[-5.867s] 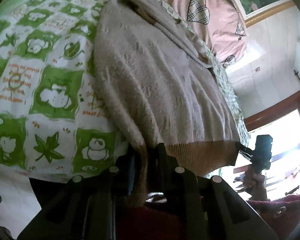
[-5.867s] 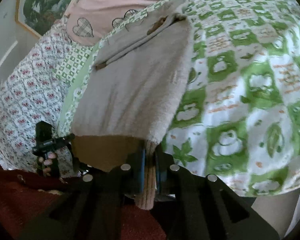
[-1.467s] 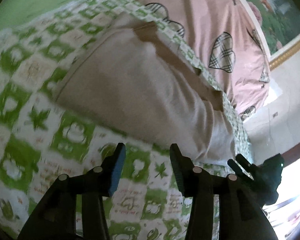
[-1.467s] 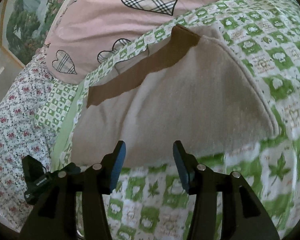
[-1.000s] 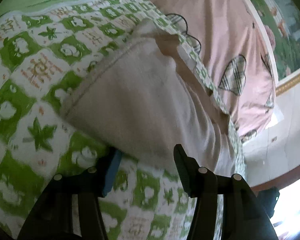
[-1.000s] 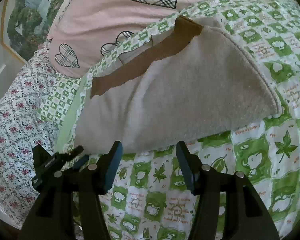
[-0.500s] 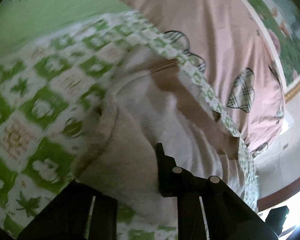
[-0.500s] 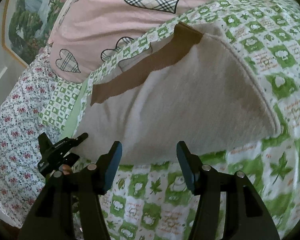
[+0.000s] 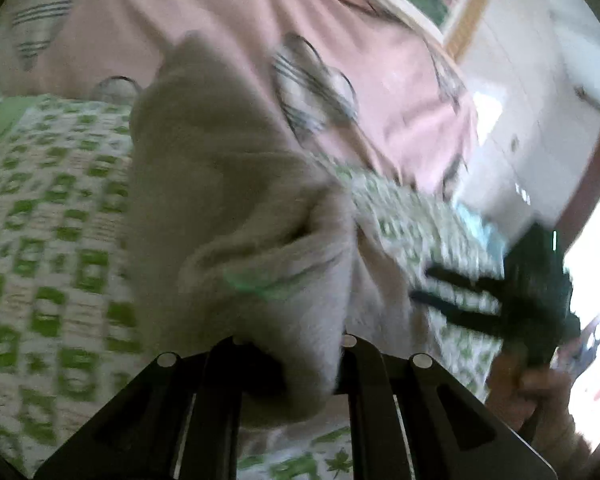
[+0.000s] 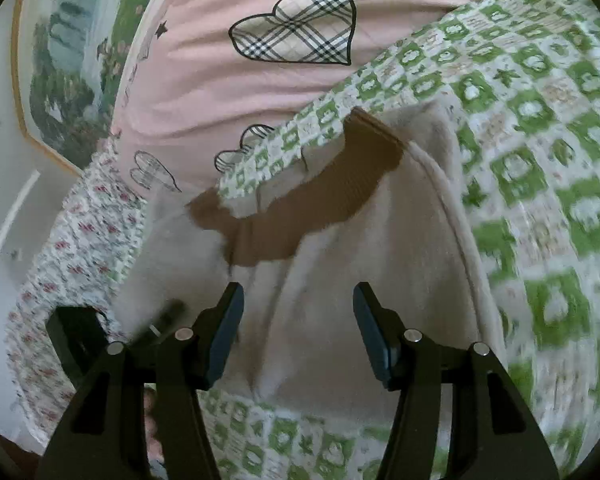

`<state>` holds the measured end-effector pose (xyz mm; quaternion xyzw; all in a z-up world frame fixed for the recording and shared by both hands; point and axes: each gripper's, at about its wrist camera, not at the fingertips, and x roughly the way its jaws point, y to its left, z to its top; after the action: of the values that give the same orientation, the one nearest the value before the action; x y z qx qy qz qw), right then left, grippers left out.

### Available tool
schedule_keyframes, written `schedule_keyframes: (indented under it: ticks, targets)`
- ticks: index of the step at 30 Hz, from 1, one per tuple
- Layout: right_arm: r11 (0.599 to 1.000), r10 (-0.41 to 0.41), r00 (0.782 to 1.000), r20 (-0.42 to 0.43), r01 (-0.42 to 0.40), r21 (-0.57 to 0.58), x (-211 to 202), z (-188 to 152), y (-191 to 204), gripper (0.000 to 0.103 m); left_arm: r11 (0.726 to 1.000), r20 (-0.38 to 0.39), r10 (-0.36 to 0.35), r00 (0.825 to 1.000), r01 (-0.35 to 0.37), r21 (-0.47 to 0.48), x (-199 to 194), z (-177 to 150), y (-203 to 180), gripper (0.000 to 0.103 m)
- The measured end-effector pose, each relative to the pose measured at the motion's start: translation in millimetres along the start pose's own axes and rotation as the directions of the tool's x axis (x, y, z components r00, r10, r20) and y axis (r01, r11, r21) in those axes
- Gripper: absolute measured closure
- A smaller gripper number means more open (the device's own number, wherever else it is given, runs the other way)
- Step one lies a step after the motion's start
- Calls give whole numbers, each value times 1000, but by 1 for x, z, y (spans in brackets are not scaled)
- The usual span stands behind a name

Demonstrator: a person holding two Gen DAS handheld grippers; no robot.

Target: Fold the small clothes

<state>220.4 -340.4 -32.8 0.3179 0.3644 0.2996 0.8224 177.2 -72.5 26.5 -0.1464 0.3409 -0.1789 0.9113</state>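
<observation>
A beige fleece garment [image 9: 228, 208] with a brown ribbed hem [image 10: 300, 216] lies folded on the green-and-white patterned bedspread [image 10: 540, 160]. In the left wrist view my left gripper [image 9: 288, 344] grips a bunched fold of the garment's left side and holds it lifted; the frame is blurred. My right gripper [image 10: 298, 320] is open, jaws wide apart, just above the garment's near edge [image 10: 340, 340]. It also shows at the right of the left wrist view [image 9: 460, 300], open over the bedspread.
A pink quilt with plaid hearts [image 10: 260, 60] lies behind the garment. A floral sheet [image 10: 60, 260] covers the bed's left side. A framed landscape picture [image 10: 72, 40] hangs on the wall. A bright window [image 9: 592, 272] is at the right.
My left gripper has closed on the garment's left side and lifted it, swinging rightward. My right gripper stays open and has moved forward over the garment's near edge.
</observation>
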Motion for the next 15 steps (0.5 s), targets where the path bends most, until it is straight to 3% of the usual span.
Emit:
schedule_keyframes:
  ticks: [5, 9, 12, 15]
  targets:
    - [999, 38, 995, -92, -36, 24, 35, 17, -5, 37, 1000, -99, -21, 995, 19, -15, 36, -22, -6, 94]
    - [998, 55, 984, -169, -52, 19, 68, 20, 1, 37, 999, -75, -33, 997, 32, -24, 27, -21, -4, 94]
    - [994, 112, 970, -218, -106, 38, 97, 23, 10, 37, 1000, -70, -29, 997, 28, -11, 23, -20, -6, 94]
    - [996, 86, 965, -247, -81, 32, 124, 31, 17, 37, 999, -71, -7, 997, 9, 33, 21, -20, -15, 94]
